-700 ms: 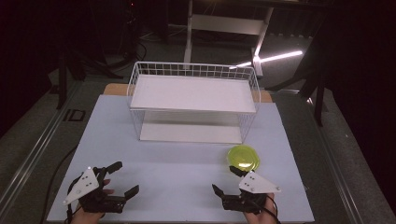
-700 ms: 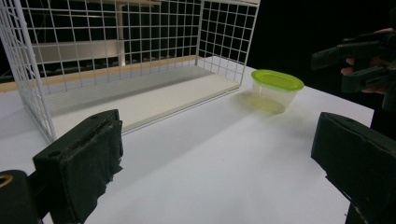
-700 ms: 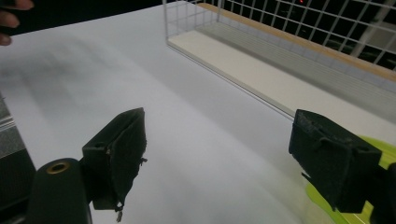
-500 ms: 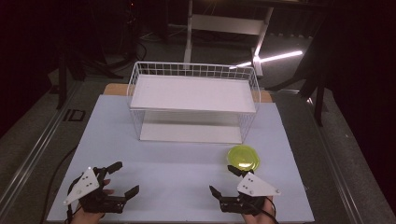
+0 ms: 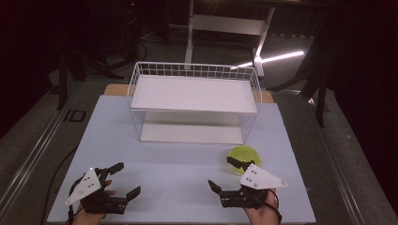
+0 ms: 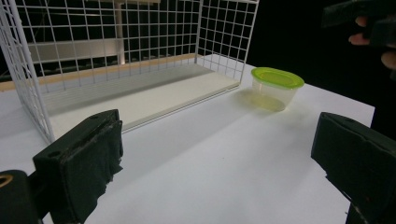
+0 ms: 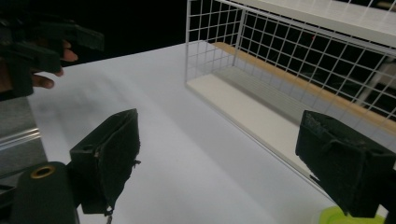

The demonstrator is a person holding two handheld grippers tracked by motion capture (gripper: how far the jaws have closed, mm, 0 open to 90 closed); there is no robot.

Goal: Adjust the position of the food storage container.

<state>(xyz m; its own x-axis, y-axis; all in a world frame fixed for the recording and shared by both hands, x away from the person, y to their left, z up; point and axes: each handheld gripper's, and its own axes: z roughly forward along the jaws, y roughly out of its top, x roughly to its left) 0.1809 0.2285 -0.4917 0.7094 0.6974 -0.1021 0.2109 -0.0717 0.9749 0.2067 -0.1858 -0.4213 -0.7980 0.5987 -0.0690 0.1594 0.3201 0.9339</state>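
High view: near the table's front edge the left gripper sits by the left corner, jaws spread wide with nothing between them. The right gripper sits toward the right corner, jaws just as wide and empty; its far jaw tip overlaps the near rim of the tub, and whether they touch cannot be told. The tub, clear with a yellow-green lid, stands right of centre, just off the front right corner of the rack, which fills the table's far half.

The left gripper view shows the tub whole, clear walls under the lid, apart from the rack; a hand is cut off at its top right corner. In the right gripper view the tub is a lime sliver at the bottom edge, mostly hidden behind the right jaw. The other hand looks dim at that view's left.
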